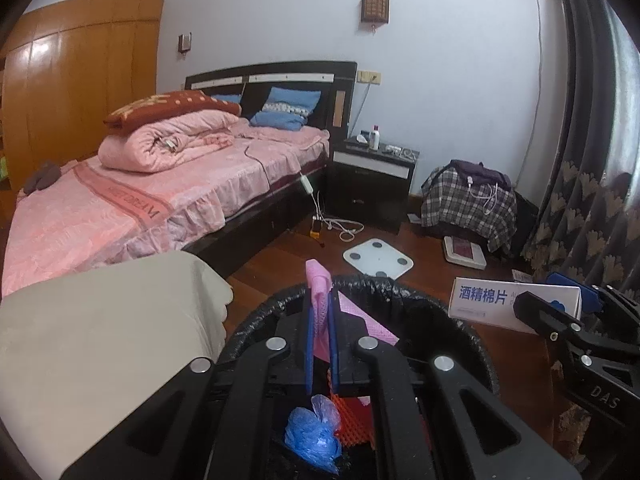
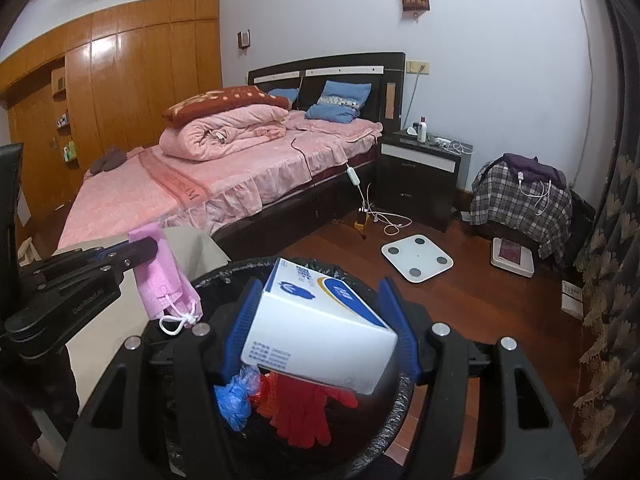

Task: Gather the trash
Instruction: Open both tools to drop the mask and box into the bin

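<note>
Both loads hang over bin (image 2: 384, 432): left gripper (image 1: 322, 344) clamps pink mask (image 1: 320, 304) upright; right gripper (image 2: 320, 332) grips white box (image 2: 316, 344), tilted.

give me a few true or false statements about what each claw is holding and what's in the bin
1. The left claw is shut on a pink face mask. True.
2. The right claw is open with nothing in it. False: it is shut on a white and blue box.
3. The trash bin has a black liner. True.
4. The bin holds only paper. False: a crumpled blue plastic piece and red gloves lie inside.
5. The box is held above the bin opening. True.
6. A white scale lies on the bed. False: it lies on the wooden floor.
</note>
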Action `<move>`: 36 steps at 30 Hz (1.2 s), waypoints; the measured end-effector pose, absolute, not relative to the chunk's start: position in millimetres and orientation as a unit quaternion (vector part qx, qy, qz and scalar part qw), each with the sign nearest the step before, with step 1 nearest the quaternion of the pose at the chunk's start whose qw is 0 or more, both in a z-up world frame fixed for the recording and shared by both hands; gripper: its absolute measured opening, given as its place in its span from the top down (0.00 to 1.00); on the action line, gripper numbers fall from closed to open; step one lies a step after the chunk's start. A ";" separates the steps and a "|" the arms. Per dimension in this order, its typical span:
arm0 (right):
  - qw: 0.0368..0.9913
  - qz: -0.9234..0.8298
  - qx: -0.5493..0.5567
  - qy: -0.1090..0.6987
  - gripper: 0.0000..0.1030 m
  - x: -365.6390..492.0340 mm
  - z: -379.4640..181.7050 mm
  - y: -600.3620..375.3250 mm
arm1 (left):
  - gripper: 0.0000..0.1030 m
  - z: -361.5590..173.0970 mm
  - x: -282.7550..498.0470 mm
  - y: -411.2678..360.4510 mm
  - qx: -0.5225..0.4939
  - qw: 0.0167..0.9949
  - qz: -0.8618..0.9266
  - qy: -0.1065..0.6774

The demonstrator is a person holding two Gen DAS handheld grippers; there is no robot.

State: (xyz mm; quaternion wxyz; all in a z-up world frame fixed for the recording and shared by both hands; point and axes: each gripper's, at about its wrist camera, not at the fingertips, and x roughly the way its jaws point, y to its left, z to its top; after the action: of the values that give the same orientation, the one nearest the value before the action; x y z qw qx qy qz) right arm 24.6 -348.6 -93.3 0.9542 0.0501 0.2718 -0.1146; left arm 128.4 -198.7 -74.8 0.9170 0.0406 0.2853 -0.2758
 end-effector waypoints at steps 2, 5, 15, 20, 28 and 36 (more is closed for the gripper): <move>0.953 -0.114 0.052 0.276 0.43 29.2 -97.6 -350.8 | 0.94 -80.7 131.1 -202.3 0.042 0.913 -0.279 0.293; 0.951 -0.115 0.056 0.281 0.43 35.8 -103.5 -353.2 | 0.94 -86.4 134.5 -205.1 0.044 0.911 -0.280 0.301; 0.944 -0.115 0.054 0.305 0.42 57.5 -123.9 -362.3 | 0.88 -97.7 151.3 -211.3 0.049 0.899 -0.295 0.321; 0.942 -0.124 0.046 0.310 0.28 58.4 -127.6 -361.1 | 0.51 -95.2 152.7 -201.8 0.040 0.902 -0.291 0.318; 0.942 -0.115 0.058 0.308 0.05 44.8 -115.2 -356.7 | 0.18 -79.0 143.0 -169.6 0.040 0.918 -0.258 0.298; 0.943 -0.095 0.070 0.310 0.05 22.1 -94.8 -330.8 | 0.06 -64.6 117.7 -121.9 0.049 0.933 -0.213 0.287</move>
State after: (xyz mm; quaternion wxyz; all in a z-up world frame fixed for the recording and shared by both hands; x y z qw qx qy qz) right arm 22.1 -330.8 -94.8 0.9434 0.0697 0.3100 -0.0952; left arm 117.7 -121.9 -64.6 0.9328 0.0488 0.2866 -0.2132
